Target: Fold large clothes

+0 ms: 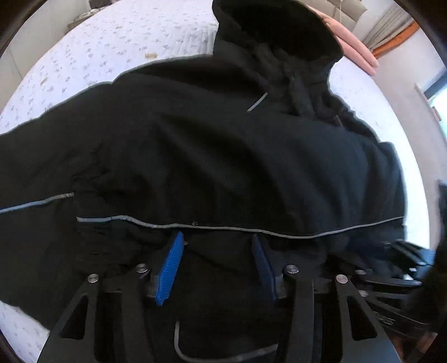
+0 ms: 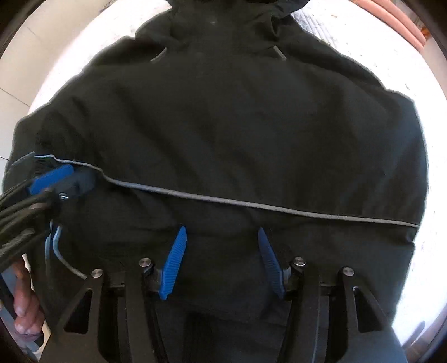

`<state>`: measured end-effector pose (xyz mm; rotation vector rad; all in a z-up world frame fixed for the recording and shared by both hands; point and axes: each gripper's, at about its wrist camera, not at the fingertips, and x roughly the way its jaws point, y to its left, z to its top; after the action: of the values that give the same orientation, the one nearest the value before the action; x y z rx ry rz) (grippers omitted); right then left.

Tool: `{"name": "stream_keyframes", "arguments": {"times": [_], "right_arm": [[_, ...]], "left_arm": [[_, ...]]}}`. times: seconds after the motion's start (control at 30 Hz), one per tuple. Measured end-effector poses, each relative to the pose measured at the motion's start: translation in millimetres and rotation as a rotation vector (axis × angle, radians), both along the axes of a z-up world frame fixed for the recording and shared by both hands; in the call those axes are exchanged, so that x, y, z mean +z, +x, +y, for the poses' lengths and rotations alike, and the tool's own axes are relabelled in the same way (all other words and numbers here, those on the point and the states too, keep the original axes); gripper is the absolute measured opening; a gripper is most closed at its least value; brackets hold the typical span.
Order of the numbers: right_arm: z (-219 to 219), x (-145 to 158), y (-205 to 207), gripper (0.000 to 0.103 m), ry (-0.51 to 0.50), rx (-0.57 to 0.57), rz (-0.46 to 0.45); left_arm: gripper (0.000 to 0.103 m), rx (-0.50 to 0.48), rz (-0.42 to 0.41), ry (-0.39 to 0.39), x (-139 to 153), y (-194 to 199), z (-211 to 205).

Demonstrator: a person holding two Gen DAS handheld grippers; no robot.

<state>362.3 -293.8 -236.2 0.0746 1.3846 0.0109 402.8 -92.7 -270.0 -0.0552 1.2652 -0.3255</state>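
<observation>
Surface: white bed cover [image 1: 120,36] with a small pale flower print, seen around the garment on all sides; the bed fills most of the background in both views.
Background: pink folded cloth [image 1: 354,47] lies at the far right of the bed, behind the hood; grey curtains [image 1: 391,22] hang further back, partly cut by the round edge of the lens.
Garment: black hooded jacket [image 1: 223,153] lies spread flat on the bed, back side up, the hood [image 1: 279,30] pointing away from the cameras.
Look of the garment: thin grey piping line [image 2: 251,205] crosses it from side to side; two short grey strips sit near the shoulders; the fabric shows soft creases and one sleeve goes out to the left in the left view.
Hidden: the lower hem is covered by the black arms of both tools; the top of the hood is cut off in the right view.
Left tool [image 1: 219,262]: blue pads stand wide apart, nothing between them, just over the lower part of the jacket.
Right tool [image 2: 222,262]: blue pads wide apart too, holding nothing.
Hard to make out: the left tool at the left edge of the right view is blurred; a hand [image 2: 23,304] shows below it.
</observation>
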Motion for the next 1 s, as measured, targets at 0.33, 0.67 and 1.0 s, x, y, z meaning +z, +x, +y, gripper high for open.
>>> {"name": "stream_keyframes", "arguments": {"times": [0.33,0.67,1.0], "right_arm": [[7,2,20,0.061,-0.021,0.023,0.029],[37,-8,39,0.065,-0.045,0.020,0.035],[42,-11,39,0.066,-0.057,0.038,0.054]], "left_arm": [[0.052,0.108,0.012,-0.167,39,-12,60],[0.052,0.503,0.025,-0.048,46,-43,252],[0.057,0.916,-0.040,-0.060,38,-53,416]]}}
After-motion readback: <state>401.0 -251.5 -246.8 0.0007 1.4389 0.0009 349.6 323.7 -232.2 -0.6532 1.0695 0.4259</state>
